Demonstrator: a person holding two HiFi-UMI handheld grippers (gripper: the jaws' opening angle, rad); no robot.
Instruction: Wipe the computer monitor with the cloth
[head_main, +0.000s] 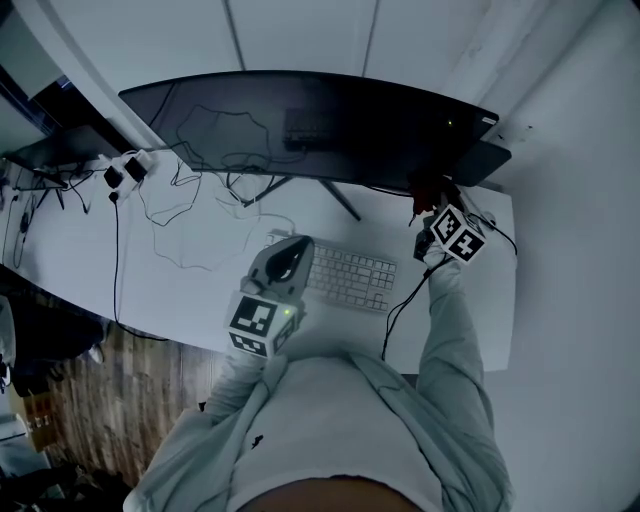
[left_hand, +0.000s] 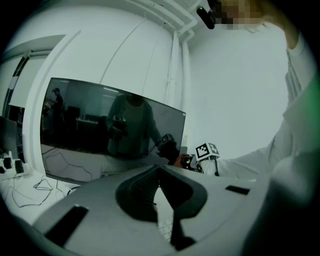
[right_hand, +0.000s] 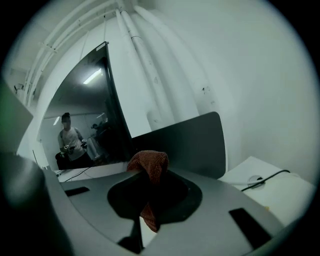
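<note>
Right gripper (head_main: 430, 212) raised, clamping cloth (right_hand: 148, 166) by monitor (head_main: 300, 120) (left gripper (head_main: 292, 250) low, empty).

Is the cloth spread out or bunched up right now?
Bunched up: the cloth is a crumpled wad clamped in the right gripper, with one end hanging below.

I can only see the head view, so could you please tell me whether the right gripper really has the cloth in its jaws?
Observer: Yes, the right gripper is shut on a reddish-brown cloth, bunched at the jaw tips.
Operator: Thank you. Is the left gripper carrying anything?
Observer: No, the left gripper has its jaws together with nothing between them.
Operator: Is the monitor showing a picture?
Observer: No, the monitor is dark and only mirrors the room and the person.
</note>
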